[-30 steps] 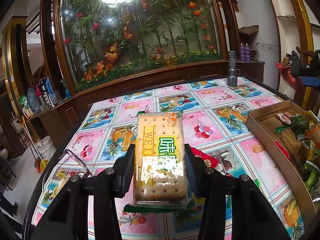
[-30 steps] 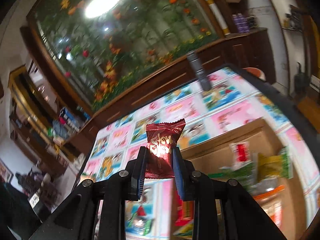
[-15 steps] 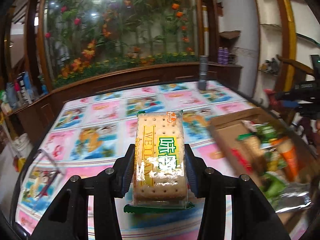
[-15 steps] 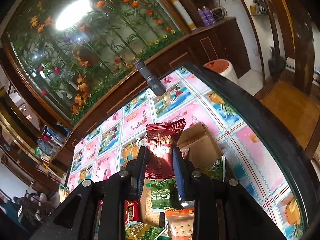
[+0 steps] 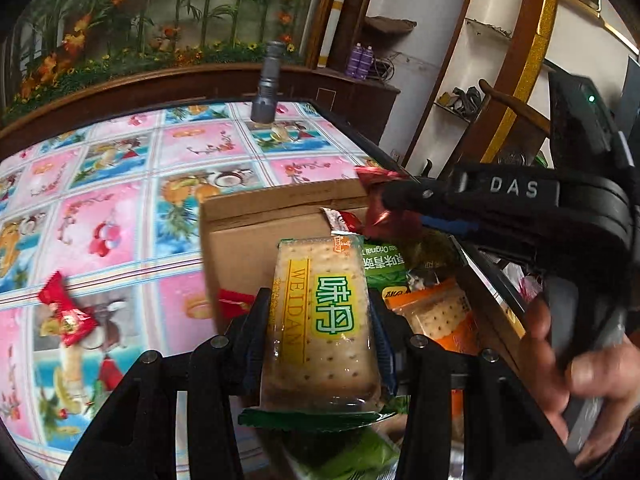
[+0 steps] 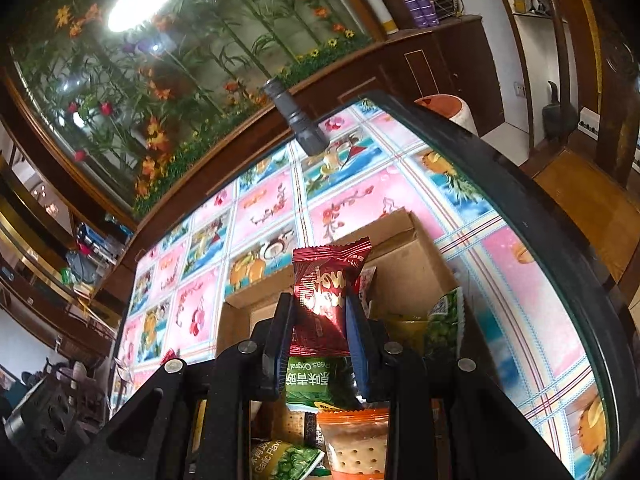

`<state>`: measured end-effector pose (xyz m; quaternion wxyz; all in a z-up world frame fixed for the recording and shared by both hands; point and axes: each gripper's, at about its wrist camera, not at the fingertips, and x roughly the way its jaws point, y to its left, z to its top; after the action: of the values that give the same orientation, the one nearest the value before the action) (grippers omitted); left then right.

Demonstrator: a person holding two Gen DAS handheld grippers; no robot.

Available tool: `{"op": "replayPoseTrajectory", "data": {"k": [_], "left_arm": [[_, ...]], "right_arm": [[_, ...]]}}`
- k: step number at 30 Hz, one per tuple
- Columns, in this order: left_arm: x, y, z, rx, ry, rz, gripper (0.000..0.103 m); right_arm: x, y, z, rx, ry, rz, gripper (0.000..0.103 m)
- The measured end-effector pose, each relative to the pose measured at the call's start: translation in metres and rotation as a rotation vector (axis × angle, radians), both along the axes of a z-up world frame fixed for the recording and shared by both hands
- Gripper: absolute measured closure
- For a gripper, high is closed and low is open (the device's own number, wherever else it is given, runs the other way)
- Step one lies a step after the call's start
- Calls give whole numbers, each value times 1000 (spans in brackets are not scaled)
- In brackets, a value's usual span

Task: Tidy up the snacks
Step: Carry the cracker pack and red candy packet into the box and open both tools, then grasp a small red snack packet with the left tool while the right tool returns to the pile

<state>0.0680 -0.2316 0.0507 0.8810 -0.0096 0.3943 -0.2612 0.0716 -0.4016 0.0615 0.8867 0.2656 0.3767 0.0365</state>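
On the fruit-patterned tablecloth (image 5: 120, 216), lying loose at far left of the left wrist view: a small red candy wrapper (image 5: 66, 312), well apart from everything else. Further right, sitting open on the cloth: a cardboard box (image 5: 248, 248), holding a green pea packet (image 5: 384, 264), an orange-trimmed cracker pack (image 5: 436, 312), a red packet at its left wall and more green wrapping lower down, all jumbled together. Hovering over the box's near end: the left gripper (image 5: 320, 320), both pads pressing on the sides of a clear cracker packet (image 5: 320, 312) with yellow and green lettering, standing upright between them. Reaching in from the right of the same view: the right gripper (image 5: 390, 200), clamping a dark red snack pouch (image 5: 380, 200) above the box's far half, with a hand (image 5: 576, 364) wrapping the handle, something visible only from this side. Looking from the right wrist: the right gripper (image 6: 320, 320) pinching the dark red snack pouch (image 6: 326, 300) tightly, upright, over the cardboard box (image 6: 400, 256); showing beneath it the green pea packet (image 6: 308, 380), the orange-trimmed cracker pack (image 6: 352, 440), a garlic-flavour green bag (image 6: 284, 460) and another green packet (image 6: 444, 320) leaning at the right wall, the last two not clearly made out from the left. Standing at the table's far edge in both views: a grey flashlight (image 5: 266, 84) (image 6: 296, 120). Appearing only from the right wrist: an orange and white bin (image 6: 448, 110) beyond the table's dark rim (image 6: 520, 200).
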Motion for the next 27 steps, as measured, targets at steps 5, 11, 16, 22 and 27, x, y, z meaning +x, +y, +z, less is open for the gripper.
{"op": "replayPoseTrajectory", "data": {"k": [5,11,16,22,27], "left_arm": [[5,-3,-6,-12,11,6,58],[2,1,-4,-27,8,-3,55],[-4,3,3,-46,-15,-23,45],[-14,17,17,-65,-45,-19,45],[-11,42,20,-57,-46,35,45]], "right_arm": [[2,6,-3,-36,18,1,74],[0,7,0,-53,8,-9,73],[-2,5,4,-47,-12,-25,70],[-9,8,15,-37,-76,-13,70],[-12,24,21,-55,-116,40,69]]}}
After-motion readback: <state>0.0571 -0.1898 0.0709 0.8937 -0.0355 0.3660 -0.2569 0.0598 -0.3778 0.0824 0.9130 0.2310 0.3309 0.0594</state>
